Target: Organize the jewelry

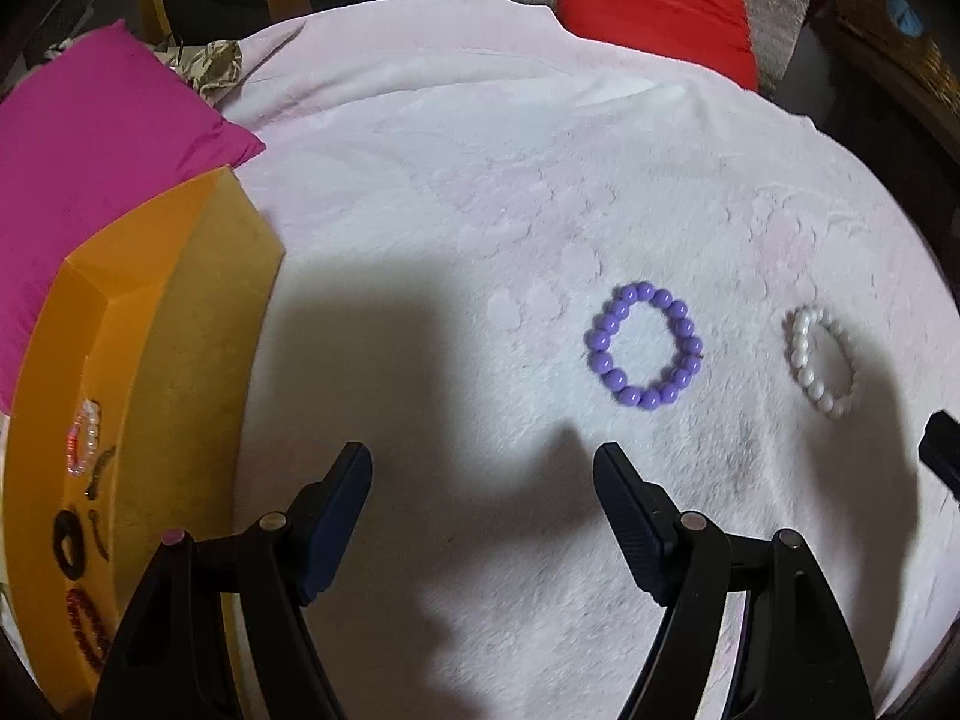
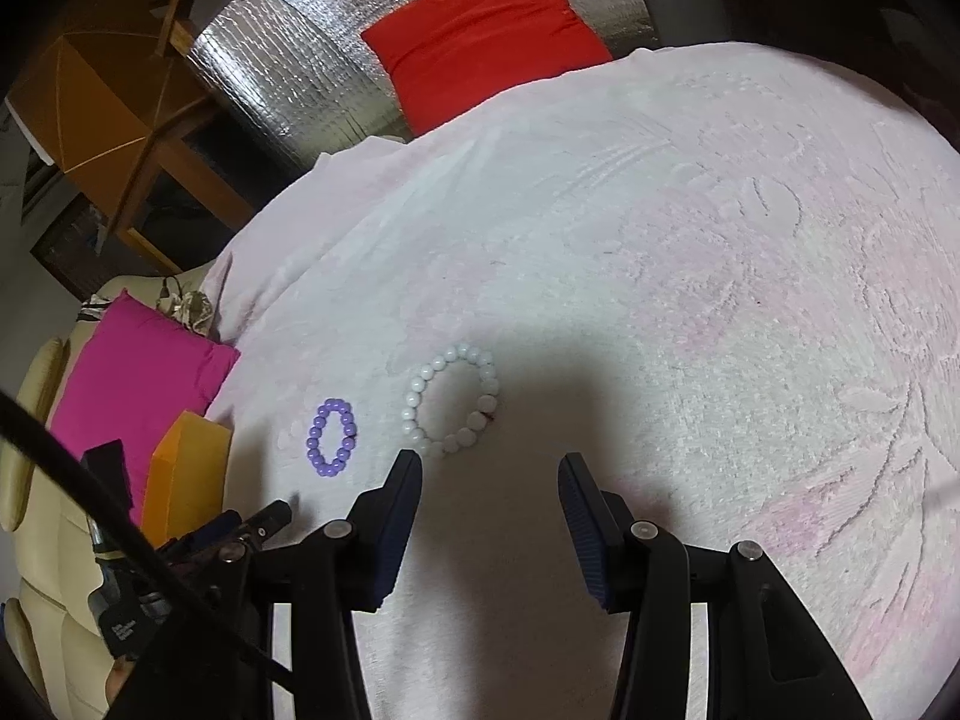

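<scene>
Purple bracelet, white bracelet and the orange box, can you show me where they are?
Purple bracelet [image 1: 613,333], left wrist view, on a bead of its left side.
White bracelet [image 2: 416,389], right wrist view, on a left bead.
Orange box [image 1: 198,324], left wrist view, on its outer wall.

The orange tray [image 1: 198,324] runs off the left edge, its small jewelry [image 1: 84,438] indistinct.

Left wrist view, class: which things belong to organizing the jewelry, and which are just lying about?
Belong to the job:
purple bead bracelet
white bead bracelet
orange box already holding jewelry
left gripper and right gripper, both open

Just lying about:
pink cushion
red cushion
white blanket underneath
</scene>
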`<state>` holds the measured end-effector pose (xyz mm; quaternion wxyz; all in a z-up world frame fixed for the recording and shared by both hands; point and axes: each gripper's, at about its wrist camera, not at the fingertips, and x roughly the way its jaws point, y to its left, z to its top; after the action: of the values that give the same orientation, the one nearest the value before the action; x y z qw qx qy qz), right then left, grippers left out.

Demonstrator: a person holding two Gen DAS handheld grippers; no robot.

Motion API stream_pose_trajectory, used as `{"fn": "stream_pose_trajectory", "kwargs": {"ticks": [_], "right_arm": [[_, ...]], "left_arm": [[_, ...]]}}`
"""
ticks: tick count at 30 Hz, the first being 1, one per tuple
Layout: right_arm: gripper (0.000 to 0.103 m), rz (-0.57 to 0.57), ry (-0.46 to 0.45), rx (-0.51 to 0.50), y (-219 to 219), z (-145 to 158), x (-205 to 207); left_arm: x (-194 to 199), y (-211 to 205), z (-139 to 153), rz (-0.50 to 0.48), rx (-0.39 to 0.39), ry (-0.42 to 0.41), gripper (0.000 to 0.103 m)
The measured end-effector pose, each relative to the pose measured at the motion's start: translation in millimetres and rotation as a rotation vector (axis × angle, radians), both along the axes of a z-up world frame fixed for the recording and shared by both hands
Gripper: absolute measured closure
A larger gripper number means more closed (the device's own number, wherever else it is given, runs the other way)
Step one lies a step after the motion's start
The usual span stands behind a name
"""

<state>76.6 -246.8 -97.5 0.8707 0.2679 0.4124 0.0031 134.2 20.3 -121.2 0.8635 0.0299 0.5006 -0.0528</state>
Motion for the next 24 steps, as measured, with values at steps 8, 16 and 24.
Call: {"fn": "stream_pose_trajectory", "kwargs": {"ticks": [8,16,24], "right_arm": [[0.057,-0.005,-0.011,-0.016,-7.0,-7.1,21.1],[0.059,0.006,-0.001,-0.064,6.7,-12.9,45.4],[0.07,-0.016,0.006,-0.185,28.0,-17.9,55.2]], "left_arm": [[7.7,-7.9,-1.9,0.005,-0.043,-0.011,0.026],[13.4,-6.0,-3.5,0.02,-0.052,-0.037,0.026],[23.3,-16.6,-2.9,0.047,-0.083,-0.076,0.026]]}}
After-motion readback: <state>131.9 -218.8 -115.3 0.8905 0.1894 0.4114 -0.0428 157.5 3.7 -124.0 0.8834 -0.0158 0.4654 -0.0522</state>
